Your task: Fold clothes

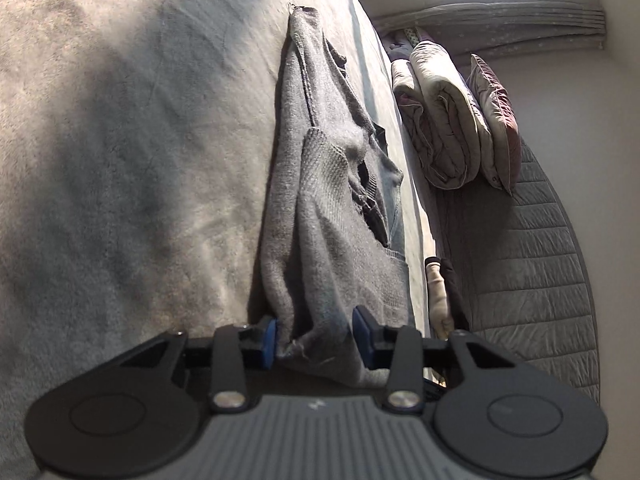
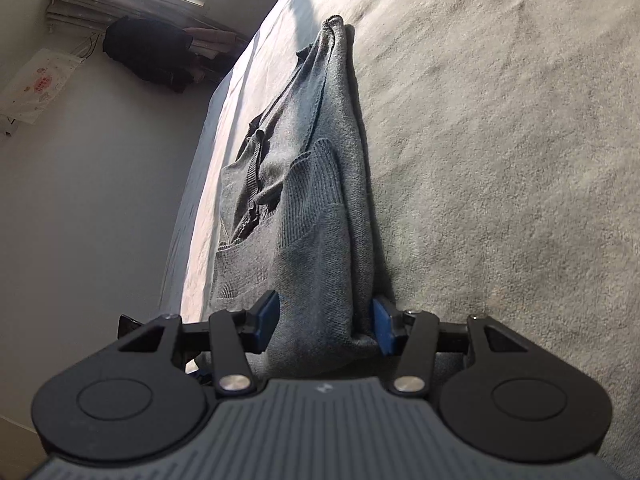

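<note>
- Sweater (image 1: 320,200) runs lengthwise from bottom centre toward the frame's top in both views.
- Left gripper (image 1: 316,336) and right gripper (image 2: 326,324): pads apart, cloth between, neither visibly pinching.

you're looking at a grey knit sweater (image 1: 320,208), ribbed and slightly fuzzy | bed cover (image 1: 120,140) showing as matt plush fleece | left gripper (image 1: 314,338) wearing matt black plastic, blue rubbery-looking pads, shiny metal screws | quilted mat (image 1: 532,280) looking like soft stitched cloth
</note>
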